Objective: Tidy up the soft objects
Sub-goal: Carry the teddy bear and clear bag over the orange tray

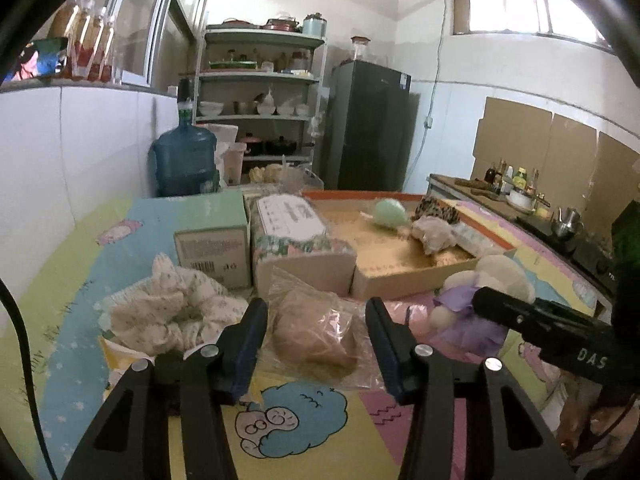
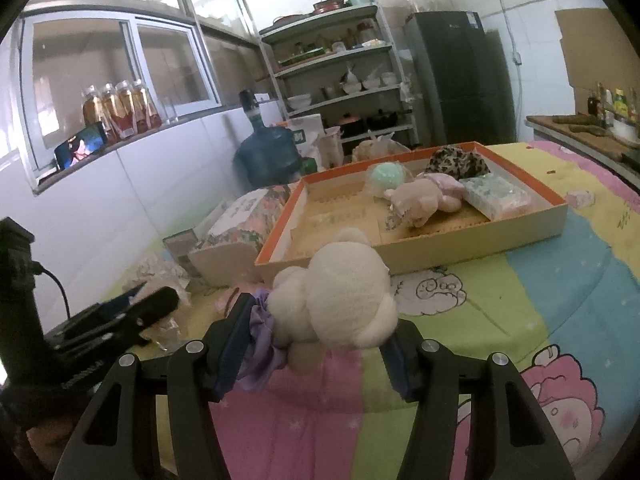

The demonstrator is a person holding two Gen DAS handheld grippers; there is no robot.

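Lower centre, left wrist view: left gripper (image 1: 316,334) spread wide with nothing between its blue pads, one finger on either side of a brown soft item in a clear bag (image 1: 316,336) lying on the cartoon-print tablecloth (image 1: 304,428)
Lower centre, right wrist view: right gripper (image 2: 316,344) wide open around a cream plush toy (image 2: 340,300) in a purple dress; whether the pads touch the plush cannot be told
Same toy, left wrist view: cream plush toy (image 1: 480,292) at right of centre, just in front of the tray's near corner, the right gripper's black finger (image 1: 520,316) across it
Left of frame, left wrist view: crumpled printed cloth (image 1: 168,312) beside the left finger
Upper centre, both views: shallow cardboard tray (image 2: 420,248) holding a green ball (image 2: 386,176), a pinkish plush animal (image 2: 424,200), a leopard-print piece (image 2: 456,164) and a pastel packet (image 2: 500,198)
Centre left, left wrist view: floral tissue box (image 1: 296,236) touching the tray's left side, pale green box (image 1: 212,236) next to it
Background: blue water jug (image 1: 184,160), metal shelf rack (image 1: 260,92) and dark refrigerator (image 1: 368,124) against the tiled wall
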